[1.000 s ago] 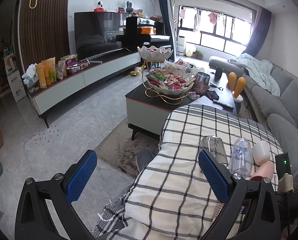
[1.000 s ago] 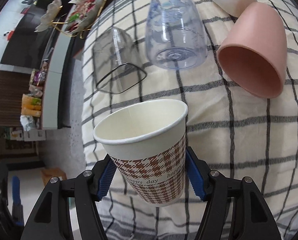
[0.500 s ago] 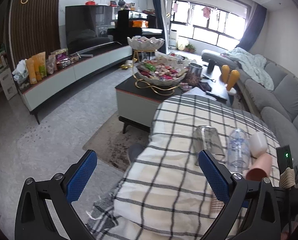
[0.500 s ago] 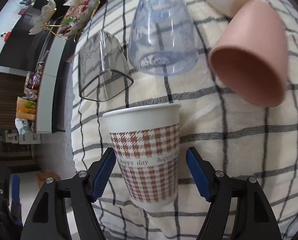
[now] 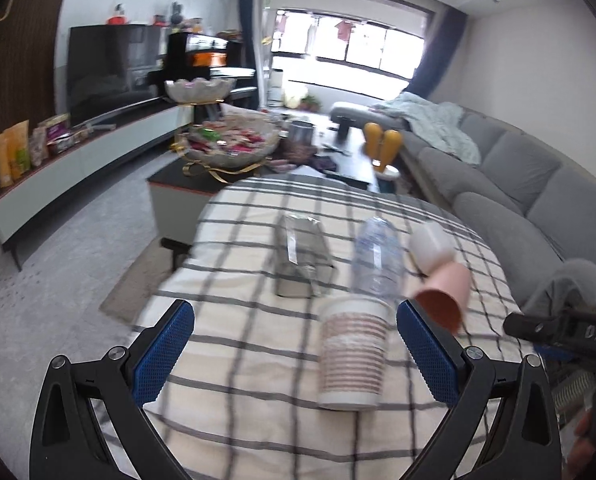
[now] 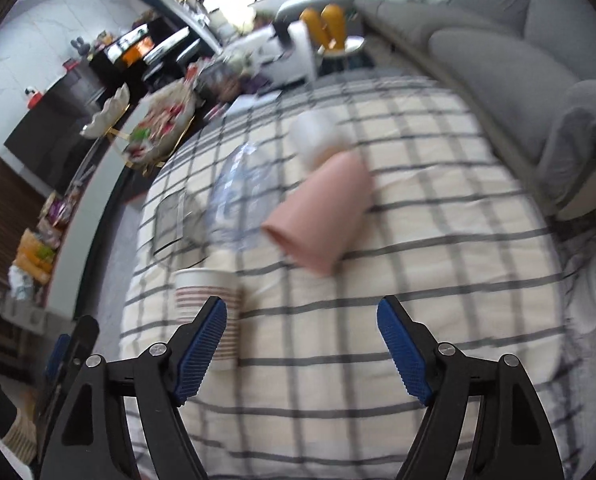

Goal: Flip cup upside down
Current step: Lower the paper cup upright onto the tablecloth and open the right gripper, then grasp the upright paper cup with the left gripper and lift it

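Note:
A paper cup (image 5: 354, 350) with a brown houndstooth band stands upright on the checked cloth, rim up. In the right wrist view the paper cup (image 6: 212, 304) is just left of and behind my left finger (image 6: 202, 346). My right gripper (image 6: 302, 348) is open and empty, off to the cup's right. My left gripper (image 5: 296, 356) is open and empty, and the cup stands between its fingers, close to the right finger (image 5: 426, 354). Both views are blurred.
A pink cup (image 5: 444, 294), a white cup (image 5: 432, 244), a clear plastic cup (image 5: 376, 260) and a clear square cup (image 5: 302, 256) lie on their sides behind the paper cup. A coffee table with a snack bowl (image 5: 234, 144) stands beyond the cloth-covered table (image 5: 234, 240). A grey sofa (image 5: 518, 176) is on the right.
My right gripper opened, let go of the paper cup and pulled back to the right. The cup now stands on the cloth. My left gripper moved forward around it.

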A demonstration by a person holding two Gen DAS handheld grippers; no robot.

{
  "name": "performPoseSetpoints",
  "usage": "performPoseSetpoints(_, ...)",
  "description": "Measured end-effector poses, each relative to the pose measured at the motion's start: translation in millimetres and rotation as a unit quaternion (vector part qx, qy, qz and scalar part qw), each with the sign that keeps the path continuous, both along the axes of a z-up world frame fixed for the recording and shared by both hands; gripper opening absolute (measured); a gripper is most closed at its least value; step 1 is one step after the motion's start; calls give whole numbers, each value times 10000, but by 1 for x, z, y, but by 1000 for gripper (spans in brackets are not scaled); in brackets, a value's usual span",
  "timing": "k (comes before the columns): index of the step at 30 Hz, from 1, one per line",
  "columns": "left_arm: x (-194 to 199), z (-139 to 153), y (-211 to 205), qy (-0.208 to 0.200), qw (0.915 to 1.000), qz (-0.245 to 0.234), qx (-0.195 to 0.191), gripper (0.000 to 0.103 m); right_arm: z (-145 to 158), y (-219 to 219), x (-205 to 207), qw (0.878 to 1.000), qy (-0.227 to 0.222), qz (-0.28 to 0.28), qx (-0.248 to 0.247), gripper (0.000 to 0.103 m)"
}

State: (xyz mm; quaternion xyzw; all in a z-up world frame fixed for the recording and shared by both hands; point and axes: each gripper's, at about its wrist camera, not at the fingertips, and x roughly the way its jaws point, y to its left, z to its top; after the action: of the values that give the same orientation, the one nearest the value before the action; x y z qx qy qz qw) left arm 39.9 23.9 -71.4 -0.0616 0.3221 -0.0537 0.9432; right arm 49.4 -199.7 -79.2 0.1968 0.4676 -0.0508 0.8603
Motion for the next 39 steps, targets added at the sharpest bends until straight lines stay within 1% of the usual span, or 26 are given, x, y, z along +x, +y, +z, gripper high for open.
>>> performPoseSetpoints(4,-3,-12,-19,-66,9997,-235,59,103,0,-21,-23,9990,-165,-300,-291,78)
performPoseSetpoints(8,0,-30,-36,-32,9991,-387,162,103,-5,-32,-34,9975,-186,-518,-447,78)
performPoseSetpoints(12,1,-48,-46,115,9984,-507,238,103,-13,-39,-39,9971,-115,-608,-444,79)
performPoseSetpoints(16,6,-65,-51,303,9975,-525,351,102,-18,-41,-39,9972,-83,-630,-404,79)
performPoseSetpoints(19,10,-75,-52,463,9969,-528,345,97,-24,-38,-37,9977,-11,-564,-365,79)
performPoseSetpoints(24,14,-80,-53,489,9967,-548,346,84,-32,-34,-34,9983,118,-501,-268,79)
performPoseSetpoints(26,17,-85,-53,595,9960,-580,337,71,-34,-34,-34,9983,154,-500,-255,79)
performPoseSetpoints(28,19,-88,-53,672,9954,-630,281,60,-36,-33,-33,9984,185,-482,-249,79)
performPoseSetpoints(29,20,-88,-53,681,9952,-654,266,58,-37,-33,-33,9984,194,-477,-245,79)
performPoseSetpoints(34,19,-85,-54,657,9950,-706,277,58,-35,-35,-34,9982,199,-508,-231,79)
performPoseSetpoints(37,19,-76,-54,701,9943,-761,245,57,-29,-36,-36,9983,134,-540,-193,79)
performPoseSetpoints(39,18,-66,-54,735,9931,-890,208,57,-23,-37,-37,9983,75,-568,-141,79)
